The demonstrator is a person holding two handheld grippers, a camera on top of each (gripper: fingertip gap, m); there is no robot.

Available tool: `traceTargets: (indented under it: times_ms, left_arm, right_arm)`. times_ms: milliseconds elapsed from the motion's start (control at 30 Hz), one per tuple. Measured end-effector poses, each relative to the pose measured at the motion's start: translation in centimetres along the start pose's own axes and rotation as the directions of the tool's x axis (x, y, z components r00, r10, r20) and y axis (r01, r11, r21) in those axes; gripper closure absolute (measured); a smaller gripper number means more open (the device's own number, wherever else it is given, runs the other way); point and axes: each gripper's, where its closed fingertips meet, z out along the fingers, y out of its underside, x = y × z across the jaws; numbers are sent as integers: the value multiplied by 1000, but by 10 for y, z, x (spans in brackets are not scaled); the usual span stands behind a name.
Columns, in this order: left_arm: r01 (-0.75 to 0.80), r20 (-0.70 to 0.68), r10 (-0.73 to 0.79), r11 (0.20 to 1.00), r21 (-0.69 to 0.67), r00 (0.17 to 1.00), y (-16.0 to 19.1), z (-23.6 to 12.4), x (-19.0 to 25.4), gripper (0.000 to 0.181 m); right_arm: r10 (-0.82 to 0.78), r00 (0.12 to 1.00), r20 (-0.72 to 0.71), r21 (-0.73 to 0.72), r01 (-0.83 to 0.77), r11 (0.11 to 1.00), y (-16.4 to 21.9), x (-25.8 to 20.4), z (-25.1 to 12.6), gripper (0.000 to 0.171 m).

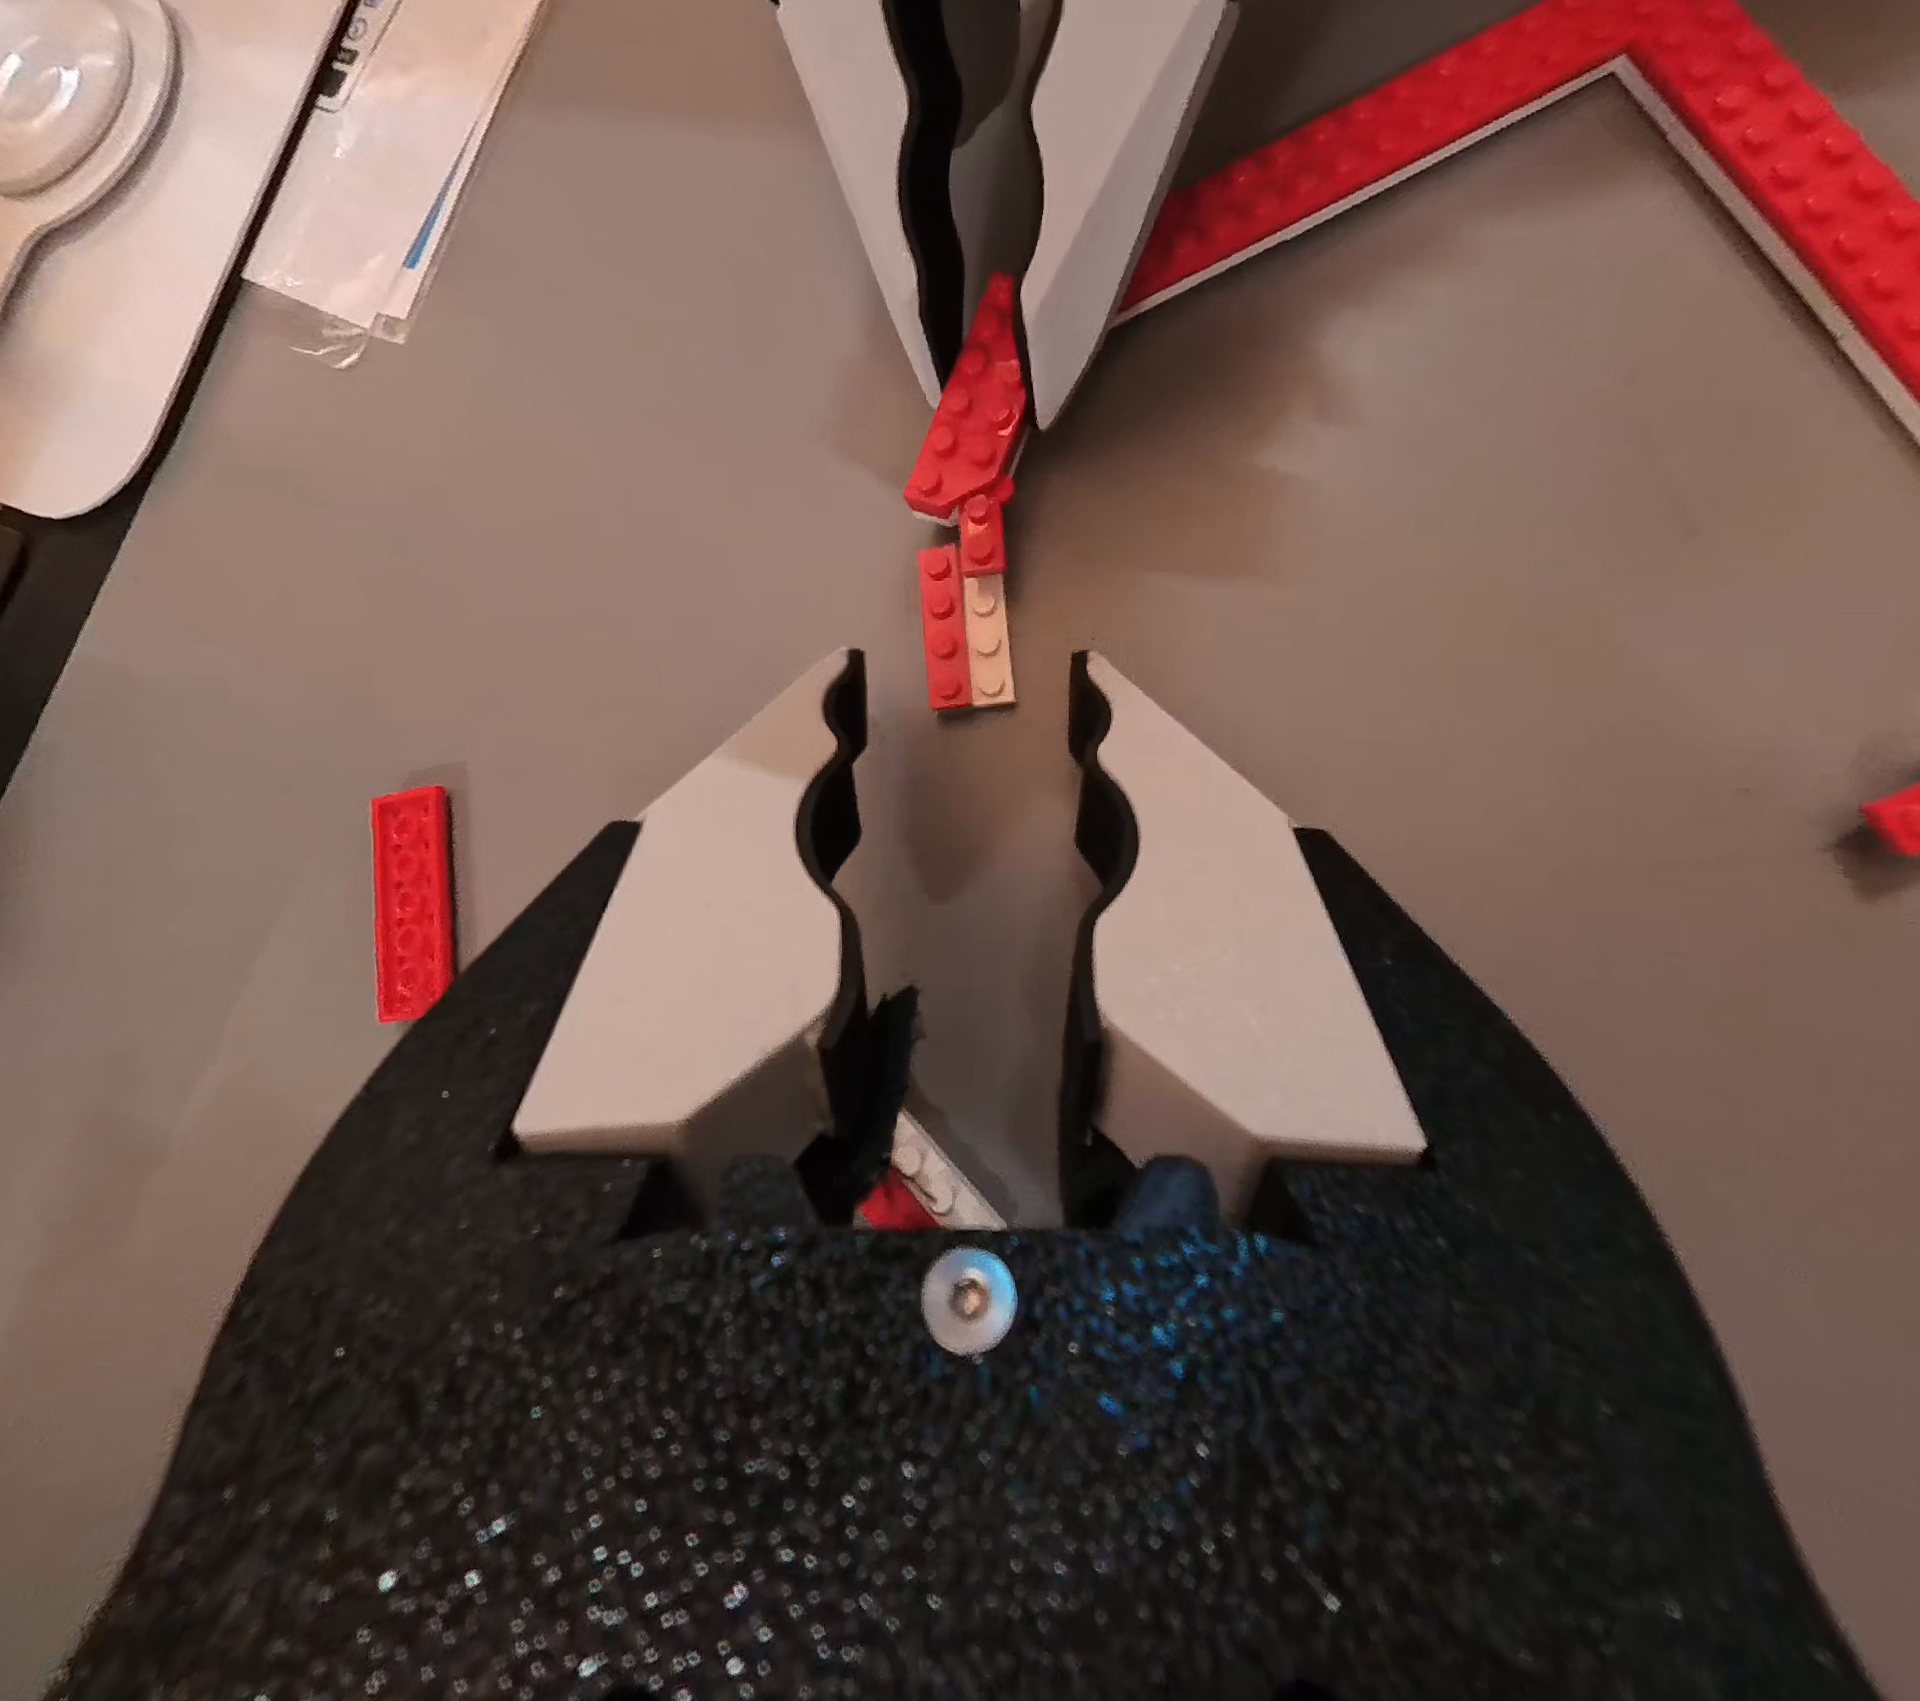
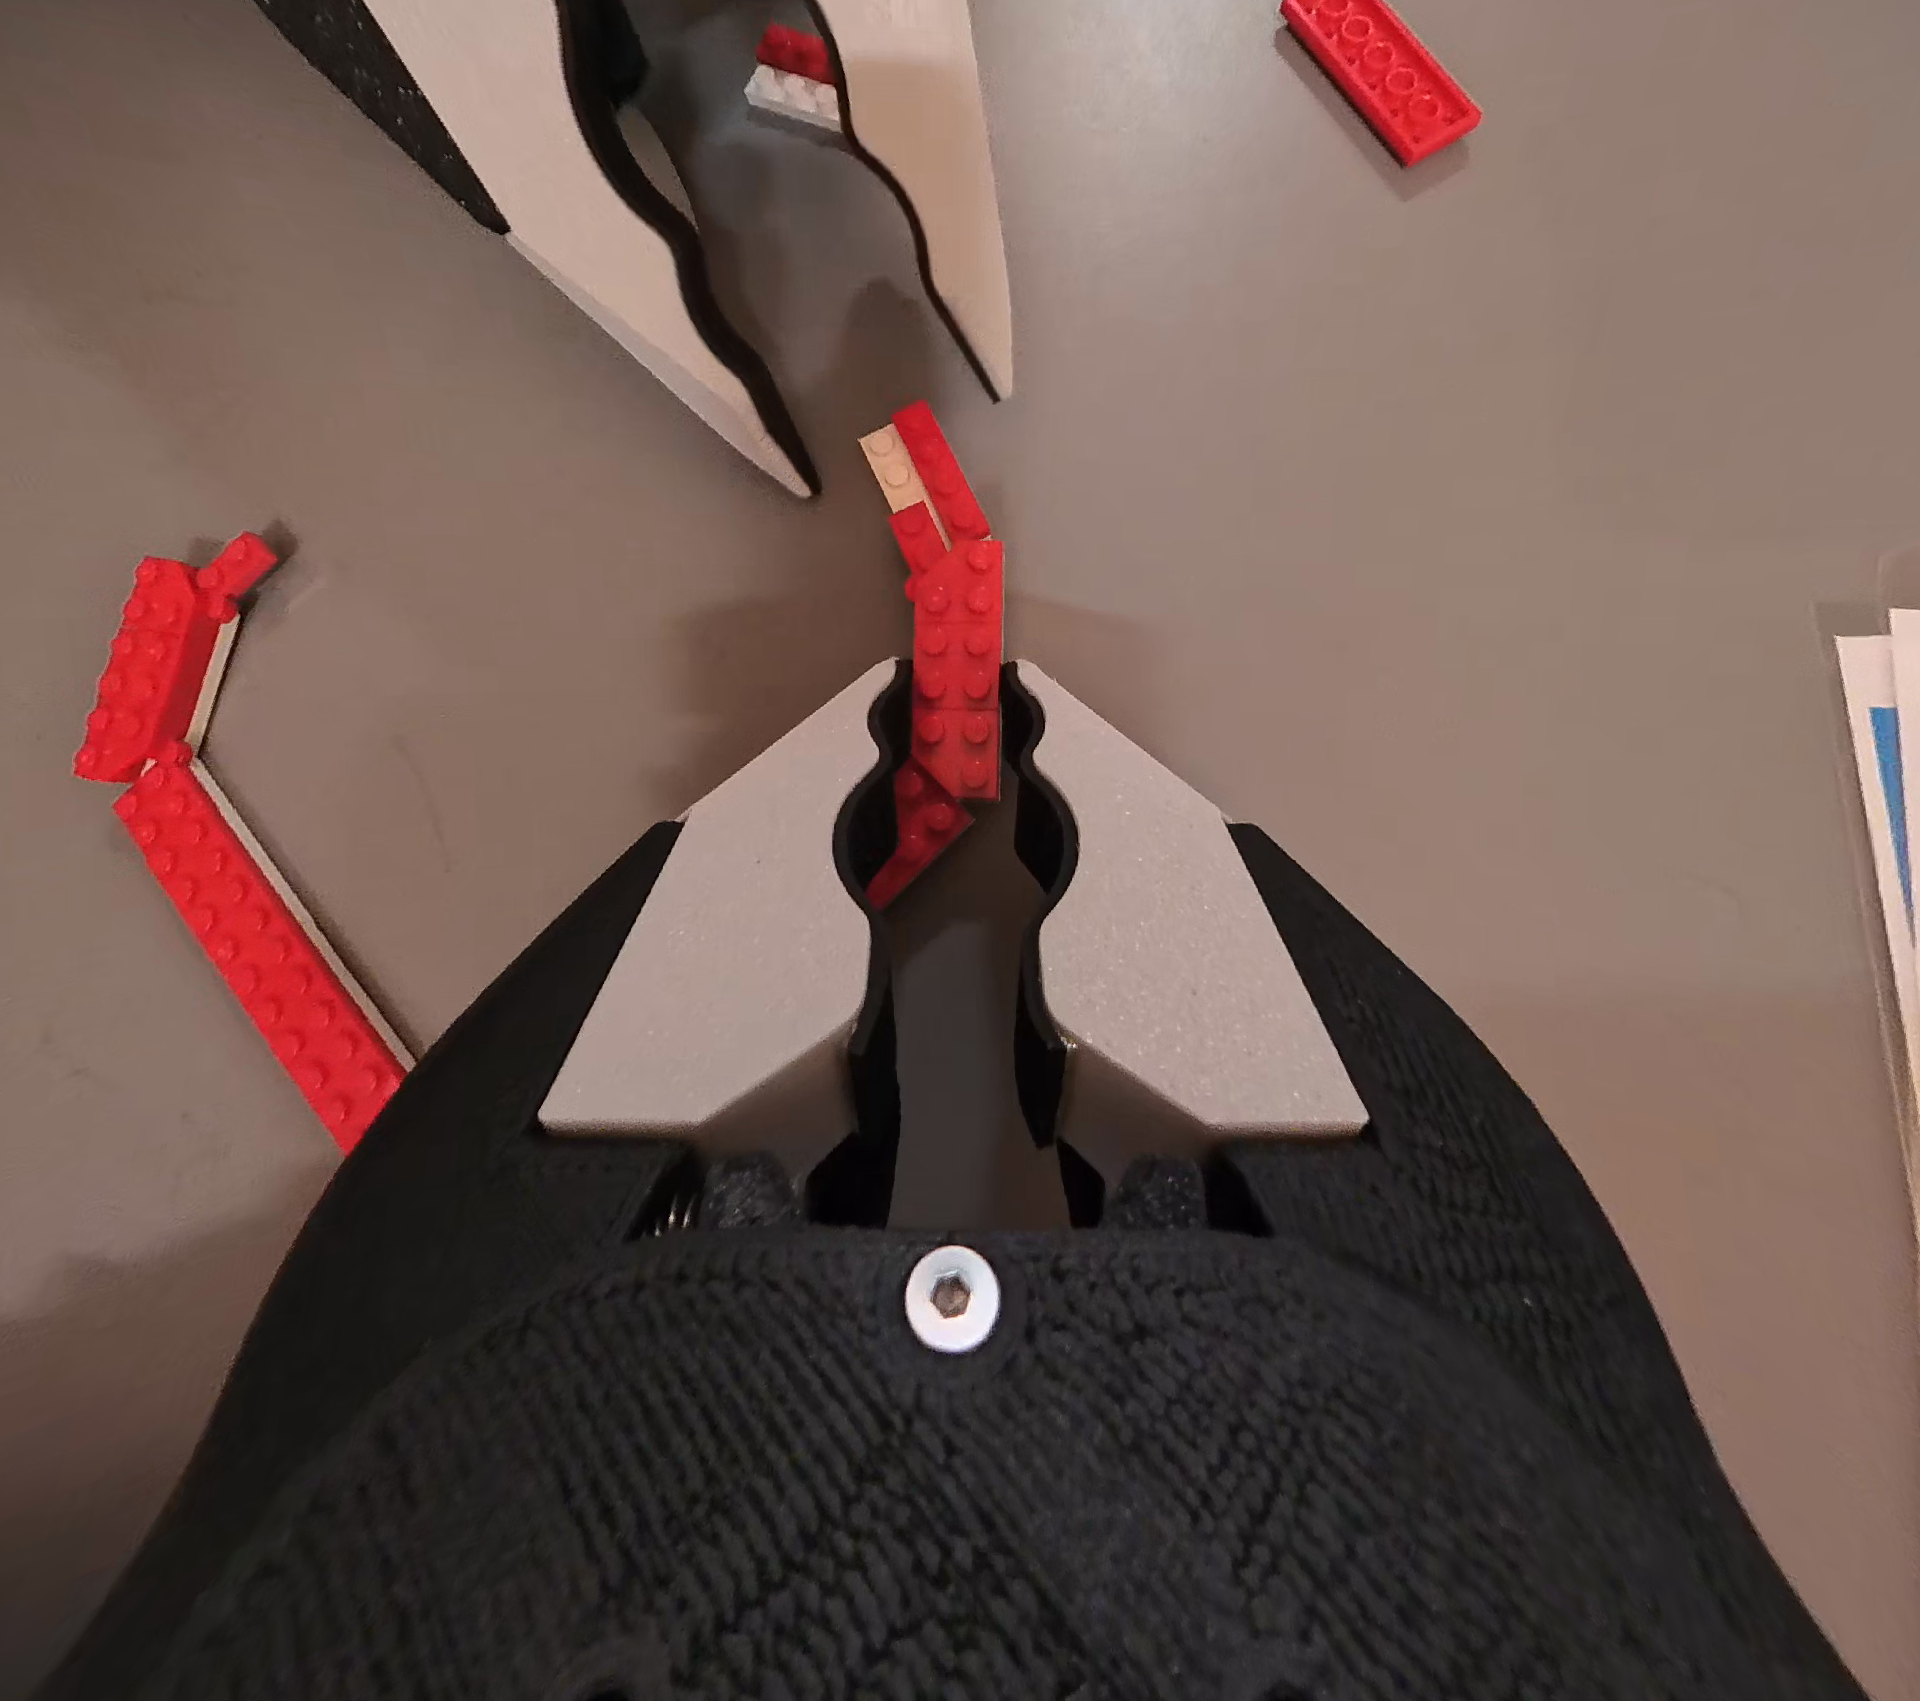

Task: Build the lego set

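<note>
My right gripper [image 2: 958, 675] is shut on a red wedge-shaped plate piece [image 2: 961, 643] and holds it tilted, nose down. In the left wrist view it [image 1: 992, 404] comes in from the top with the wedge piece [image 1: 961, 456]. The wedge's lower end touches a small stack of red and tan plates [image 1: 966, 623] lying on the grey table; the stack also shows in the right wrist view [image 2: 920, 477]. My left gripper [image 1: 966, 664] is open and empty, its fingertips on either side of the near end of that stack. It also shows in the right wrist view [image 2: 902, 436].
A red L-shaped studded frame [image 1: 1558, 93] lies at the right, also seen in the right wrist view [image 2: 249, 924]. A loose red plate [image 1: 412, 903] lies left of my left gripper. A red-and-white piece [image 1: 914, 1184] lies under it. Clear packaging and papers [image 1: 312, 93] lie at the far left. The grippers' ends are close to 5 cm from one another.
</note>
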Motion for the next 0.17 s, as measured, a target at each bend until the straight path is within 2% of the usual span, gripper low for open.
traceTargets:
  times_ms: [167]
  left_arm:
    - [-7, 2, 7, 1000, 1, 1000, -2, 2, 2, 152]
  right_arm:
    - [0, 1000, 5, -10, 0, 1000, 1, -1, 2, 156]
